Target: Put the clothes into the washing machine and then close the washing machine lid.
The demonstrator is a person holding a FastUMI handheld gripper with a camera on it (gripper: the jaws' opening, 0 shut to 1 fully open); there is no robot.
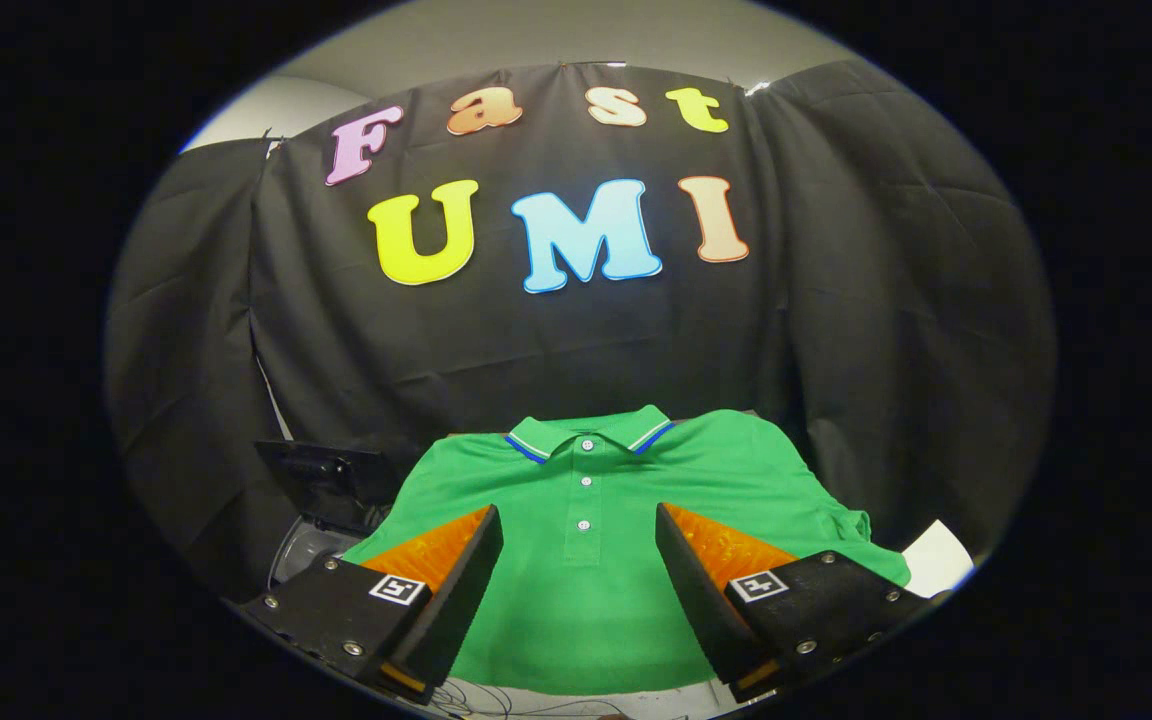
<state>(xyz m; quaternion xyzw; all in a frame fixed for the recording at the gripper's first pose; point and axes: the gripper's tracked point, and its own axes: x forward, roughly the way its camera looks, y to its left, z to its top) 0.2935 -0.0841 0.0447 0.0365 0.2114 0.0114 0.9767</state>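
Polo shirt (586, 560), green knit fabric, is laid flat w/ front up just ahead of and between the gripper (579, 520) fingers; blue-white striped collar and 3-button placket are seen. Fingers are spread wide apart, nothing gripped, wedge-shaped w/ ribbed inner pads. Washing machine (321, 500), dark w/ lid raised, is seen beside shirt's edge, beyond one finger. White sheet (936, 560) lies at shirt's other side.

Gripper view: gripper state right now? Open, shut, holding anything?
Gripper: open, holding nothing; fingers spread above the green short-sleeved polo shirt lying flat.
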